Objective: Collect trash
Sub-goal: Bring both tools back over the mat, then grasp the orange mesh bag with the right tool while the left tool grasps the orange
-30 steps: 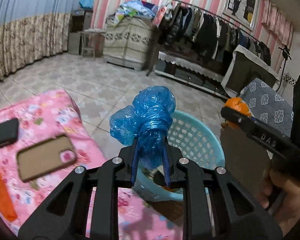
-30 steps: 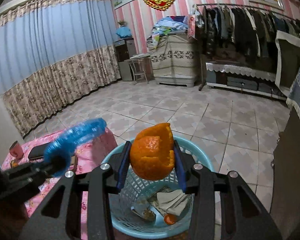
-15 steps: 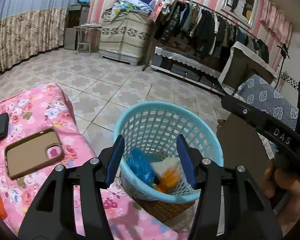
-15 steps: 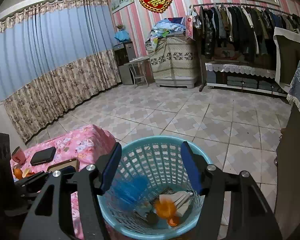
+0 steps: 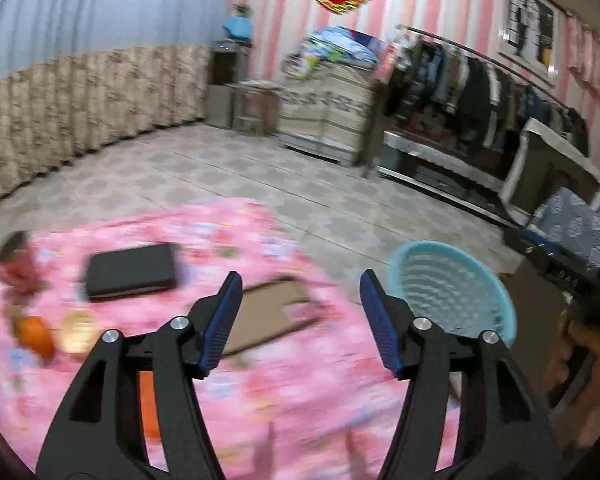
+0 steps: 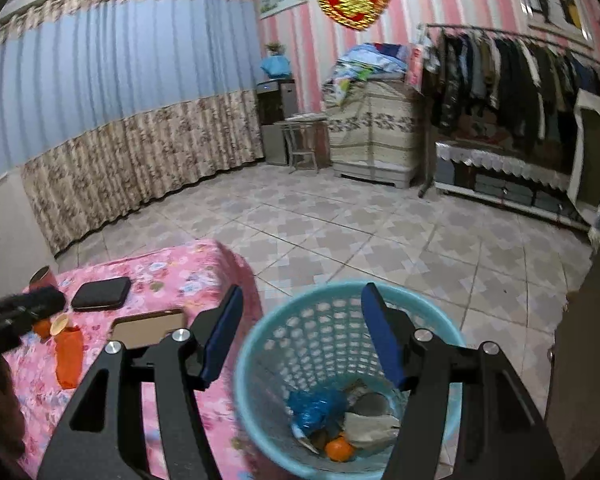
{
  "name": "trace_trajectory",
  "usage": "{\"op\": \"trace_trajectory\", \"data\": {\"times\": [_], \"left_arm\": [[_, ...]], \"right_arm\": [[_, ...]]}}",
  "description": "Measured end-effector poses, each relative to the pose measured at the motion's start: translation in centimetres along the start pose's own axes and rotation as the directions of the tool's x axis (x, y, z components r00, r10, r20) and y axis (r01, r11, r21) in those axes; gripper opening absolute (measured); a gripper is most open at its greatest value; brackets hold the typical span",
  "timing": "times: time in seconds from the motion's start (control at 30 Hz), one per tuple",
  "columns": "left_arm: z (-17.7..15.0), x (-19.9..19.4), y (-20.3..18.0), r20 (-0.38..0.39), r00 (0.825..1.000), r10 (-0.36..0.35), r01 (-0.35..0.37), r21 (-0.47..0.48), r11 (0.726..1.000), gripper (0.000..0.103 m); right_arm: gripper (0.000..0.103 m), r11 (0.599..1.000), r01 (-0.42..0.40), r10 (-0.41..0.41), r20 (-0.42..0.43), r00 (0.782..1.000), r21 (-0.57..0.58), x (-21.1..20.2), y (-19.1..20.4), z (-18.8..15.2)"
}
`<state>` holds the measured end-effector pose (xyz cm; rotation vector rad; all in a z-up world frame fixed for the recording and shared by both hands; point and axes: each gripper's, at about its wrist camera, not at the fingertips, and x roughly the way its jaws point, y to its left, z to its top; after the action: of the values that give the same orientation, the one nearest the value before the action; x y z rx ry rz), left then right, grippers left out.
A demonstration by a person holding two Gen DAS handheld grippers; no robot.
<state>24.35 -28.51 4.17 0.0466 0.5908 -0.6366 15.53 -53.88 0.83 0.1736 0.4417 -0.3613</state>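
The light blue mesh basket (image 6: pixel 260 356) stands on the floor by the pink floral table (image 6: pixel 172 268). In it lie the blue plastic bag (image 6: pixel 316 402), crumpled paper and the orange peel (image 6: pixel 339 449). My right gripper (image 6: pixel 300 328) hovers over the basket, its jaws opening with nothing between them. My left gripper (image 5: pixel 298 314) is over the table, jaws also opening and empty, with the basket (image 5: pixel 452 292) to its right. On the table lie an orange scrap (image 5: pixel 36 334), a pale peel piece (image 5: pixel 76 332) and an orange wrapper (image 6: pixel 69 354).
A black wallet (image 5: pixel 130 272), a phone in a tan case (image 5: pixel 268 312) and a red cup (image 5: pixel 14 260) sit on the table. A person's hand (image 5: pixel 580 344) holds the right gripper. Tiled floor (image 6: pixel 380 232), a clothes rack (image 6: pixel 500 72) and curtains (image 6: pixel 120 120) lie beyond.
Both grippers let go: the blue bag and the orange peel dropped into the basket. My left gripper then swung left over the table; the right drew back slightly.
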Motion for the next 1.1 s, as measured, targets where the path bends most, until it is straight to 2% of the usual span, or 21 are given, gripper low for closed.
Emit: {"op": "trace_trajectory", "data": {"times": [0.17,0.3,0.37,0.4,0.47,0.5,0.63,0.9,1.0,1.07,1.1], "left_arm": [[-0.6,-4.7,8.6,0.033,0.988,0.152,-0.151,-0.043,0.988,0.068],[-3.1,-7.4,16.6,0.029,0.952,0.306,-0.302,-0.092,0.949,0.069],[-3.9,-7.4,19.1,-0.015,0.947,0.322,-0.321,-0.106,0.941,0.07],[-4.3,-7.8,20.6,-0.029,0.941,0.336,-0.338,-0.102,0.936,0.07],[-4.8,-8.7,22.6,-0.022,0.926,0.378,-0.376,-0.15,0.914,0.075],[-4.9,-9.1,23.7,-0.024,0.928,0.371,-0.369,-0.191,0.91,0.077],[-5.2,-9.7,25.0,-0.035,0.937,0.347,-0.342,-0.278,0.897,0.082],[-6.0,-7.9,24.1,-0.079,0.943,0.323,-0.333,-0.228,0.915,0.083],[-6.6,-6.8,24.1,-0.115,0.944,0.311,-0.329,-0.219,0.919,0.083],[-6.9,-6.3,24.1,-0.129,0.945,0.302,-0.324,-0.215,0.921,0.083],[-7.0,-6.0,23.9,-0.137,0.944,0.301,-0.324,-0.205,0.924,0.083]], "right_arm": [[0.069,0.993,-0.097,0.097,0.009,0.995,-0.068,0.3,7.1,0.9],[0.075,0.976,-0.202,0.203,0.015,0.979,-0.079,1.0,14.1,0.6],[0.075,0.958,-0.274,0.273,-0.018,0.962,-0.086,1.9,17.5,-0.2],[0.075,0.943,-0.312,0.307,-0.06,0.95,-0.113,2.7,19.8,-1.1],[0.075,0.925,-0.347,0.33,-0.125,0.936,-0.154,3.9,23.0,-2.8],[0.075,0.908,-0.381,0.35,-0.181,0.919,-0.178,4.6,24.9,-4.0],[0.079,0.875,-0.438,0.371,-0.295,0.881,-0.206,6.8,28.9,-6.5],[0.08,0.865,-0.428,0.291,-0.434,0.853,-0.26,12.5,33.9,-9.7],[0.079,0.868,-0.407,0.247,-0.461,0.852,-0.287,14.2,35.1,-10.6],[0.063,0.866,-0.409,0.242,-0.477,0.845,-0.286,14.8,35.2,-10.9],[0.049,0.862,-0.424,0.255,-0.487,0.835,-0.276,15.0,35.1,-11.0]]}}
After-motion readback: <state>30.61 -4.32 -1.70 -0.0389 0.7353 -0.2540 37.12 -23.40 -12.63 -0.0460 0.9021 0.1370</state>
